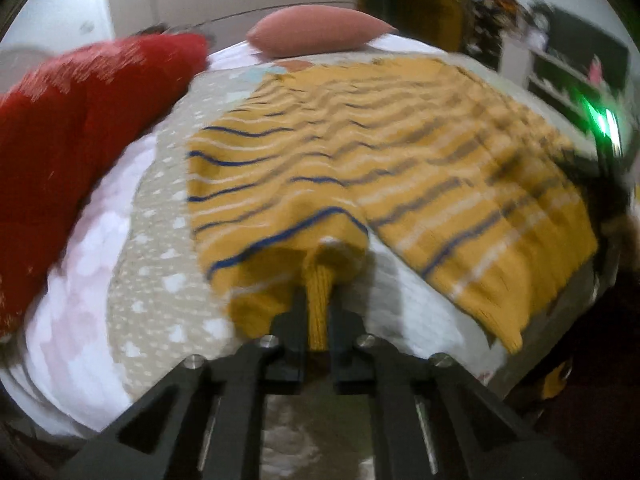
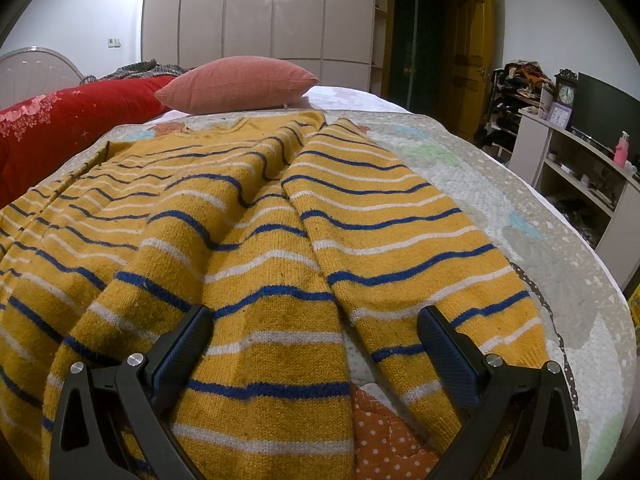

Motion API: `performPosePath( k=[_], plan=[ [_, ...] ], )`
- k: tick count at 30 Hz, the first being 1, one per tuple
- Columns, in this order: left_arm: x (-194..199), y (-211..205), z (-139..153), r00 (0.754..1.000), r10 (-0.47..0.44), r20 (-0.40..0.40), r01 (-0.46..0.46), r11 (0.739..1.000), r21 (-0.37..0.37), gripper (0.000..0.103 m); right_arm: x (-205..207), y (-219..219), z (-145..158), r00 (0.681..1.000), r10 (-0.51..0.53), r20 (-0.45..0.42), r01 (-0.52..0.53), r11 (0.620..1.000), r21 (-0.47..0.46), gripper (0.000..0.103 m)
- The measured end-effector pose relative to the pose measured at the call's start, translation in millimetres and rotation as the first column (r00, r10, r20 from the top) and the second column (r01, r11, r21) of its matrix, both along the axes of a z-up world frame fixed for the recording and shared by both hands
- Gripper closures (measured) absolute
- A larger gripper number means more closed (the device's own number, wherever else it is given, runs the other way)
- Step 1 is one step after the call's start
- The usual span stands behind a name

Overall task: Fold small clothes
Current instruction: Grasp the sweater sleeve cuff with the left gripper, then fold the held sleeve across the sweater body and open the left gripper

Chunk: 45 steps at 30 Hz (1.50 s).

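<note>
A mustard-yellow knitted sweater (image 2: 256, 216) with blue and white stripes lies spread on the bed quilt (image 2: 500, 200). It also shows in the left wrist view (image 1: 420, 148), blurred. My left gripper (image 1: 318, 300) is shut on the ribbed cuff of the sweater's sleeve (image 1: 280, 232), held just above the quilt. My right gripper (image 2: 314, 320) is open wide and empty. Its fingers (image 2: 188, 340) straddle the lower hem of the sweater body, low over the cloth, beside the other sleeve (image 2: 420, 240).
A red pillow (image 2: 68, 120) and a pink cushion (image 2: 240, 84) lie at the head of the bed. A wardrobe (image 2: 256, 8) and a door (image 2: 420, 28) stand behind. Shelves (image 2: 580, 168) with a clock and a screen stand at the right, past the bed's edge.
</note>
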<state>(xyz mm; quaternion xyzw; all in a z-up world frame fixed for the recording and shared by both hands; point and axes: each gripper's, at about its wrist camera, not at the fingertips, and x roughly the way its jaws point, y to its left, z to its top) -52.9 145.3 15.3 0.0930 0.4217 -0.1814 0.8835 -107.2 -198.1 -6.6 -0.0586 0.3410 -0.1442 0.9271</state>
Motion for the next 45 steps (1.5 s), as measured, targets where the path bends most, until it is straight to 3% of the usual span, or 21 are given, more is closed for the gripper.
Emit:
performPosePath(
  k=[4,5,8,10,11,14,18,21,24,28,31,34,36,39,40,42,45],
  plan=[
    [15.8,53.7,28.0,0.985,0.171,-0.003,-0.169,0.973,-0.157,0.096,0.4,0.5,-0.8,1.0,-0.003,-0.002,0.003,1.0,-0.007,0.0],
    [22.2,71.7,39.2,0.975,0.221,-0.005,-0.216,0.953,-0.212,0.096,0.4,0.5,-0.9,1.0,-0.004,-0.001,0.004,1.0,-0.009,0.0],
    [36.0,126.2,74.6,0.937,0.35,-0.02,-0.329,0.861,-0.388,0.096,0.6,0.3,-0.8,1.0,-0.004,-0.004,0.004,1.0,-0.008,0.0],
    [43.7,149.9,97.3,0.911,0.411,-0.022,-0.377,0.812,-0.447,0.096,0.5,0.5,-0.7,1.0,-0.004,-0.005,0.004,1.0,-0.007,0.0],
    [44.8,153.8,104.8,0.904,0.426,-0.016,-0.387,0.804,-0.451,0.096,0.6,0.6,-0.5,1.0,-0.004,-0.005,0.004,1.0,-0.007,0.0],
    [59.8,149.6,131.6,0.894,0.448,0.018,-0.399,0.812,-0.425,0.096,1.8,1.1,-0.7,1.0,-0.003,-0.011,0.003,1.0,-0.003,0.0],
    [84.5,106.2,155.6,0.922,0.386,-0.005,-0.351,0.833,-0.428,0.096,7.8,-0.8,7.4,0.998,-0.008,-0.066,0.01,1.0,0.024,0.001],
    [106.5,59.8,170.1,0.949,0.314,-0.026,-0.293,0.85,-0.437,0.096,3.9,-10.3,28.0,0.997,0.029,-0.066,-0.015,0.978,0.206,0.005],
    [137.4,-11.3,182.8,0.975,0.213,-0.056,-0.214,0.859,-0.465,0.096,-12.6,-21.0,47.2,0.998,0.056,0.008,-0.055,0.939,0.341,0.005],
    [182.5,-129.4,184.9,0.994,0.057,-0.09,-0.092,0.879,-0.468,0.096,-29.1,-38.2,59.5,0.999,0.019,0.047,-0.034,0.943,0.33,0.005],
    [202.6,-214.9,174.5,0.991,-0.061,-0.119,-0.003,0.879,-0.477,0.096,-39.9,-63.6,58.8,0.998,-0.033,0.055,0.012,0.937,0.349,0.005],
    [214.0,-296.7,145.3,0.973,-0.157,-0.171,0.061,0.883,-0.465,0.092,-47.1,-89.8,55.1,0.996,-0.081,0.033,0.063,0.924,0.377,0.005],
    [213.4,-320.0,120.2,0.958,-0.164,-0.234,0.041,0.89,-0.454,0.073,-49.4,-103.4,52.8,0.996,-0.09,0.016,0.076,0.917,0.391,0.005],
    [200.6,-322.3,89.8,0.933,-0.194,-0.303,0.036,0.888,-0.459,0.064,-51.0,-111.3,55.5,0.997,-0.077,0.018,0.064,0.918,0.391,0.005],
    [194.7,-319.2,85.8,0.934,-0.193,-0.3,0.039,0.892,-0.451,0.063,-50.7,-112.0,56.3,0.997,-0.071,0.016,0.06,0.922,0.384,0.005],
    [180.6,-295.6,84.5,0.945,-0.165,-0.281,0.033,0.906,-0.422,0.052,-49.0,-110.5,59.4,0.999,-0.047,0.015,0.038,0.929,0.367,0.005],
    [153.4,-246.4,88.8,0.972,-0.073,-0.222,-0.01,0.936,-0.352,0.042,-33.1,-102.4,62.5,1.0,-0.003,0.021,-0.005,0.939,0.343,0.005]
  ],
)
